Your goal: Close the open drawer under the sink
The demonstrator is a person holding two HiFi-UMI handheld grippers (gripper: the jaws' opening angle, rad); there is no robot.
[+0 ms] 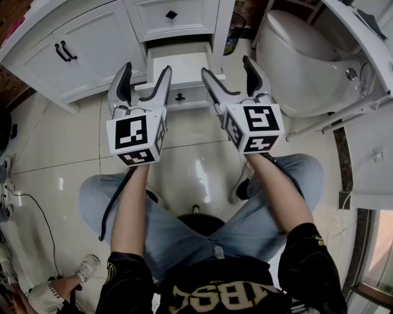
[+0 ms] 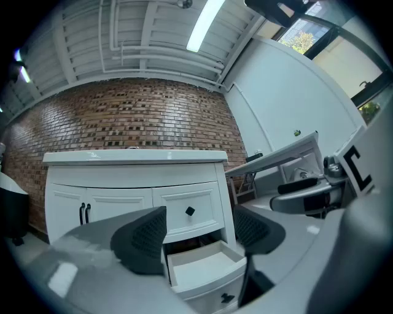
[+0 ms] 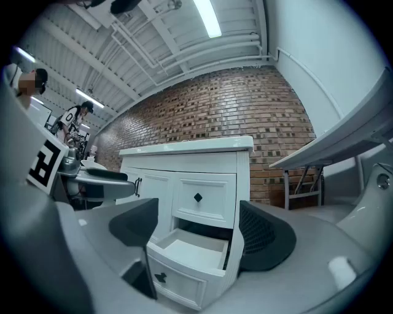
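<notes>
Brick wall (image 2: 123, 116) backs a white vanity (image 1: 92, 43) whose bottom drawer (image 1: 181, 64) stands pulled out beneath the closed upper drawer (image 1: 172, 15) — the closing has not yet begun. A seated person holds the left tongs (image 1: 145, 70) and right tongs (image 1: 226, 66) level in front of the vanity, both spread wide and empty, not touching the drawer front. Left to do, by the look of it — one push until the drawer sits flush.
</notes>
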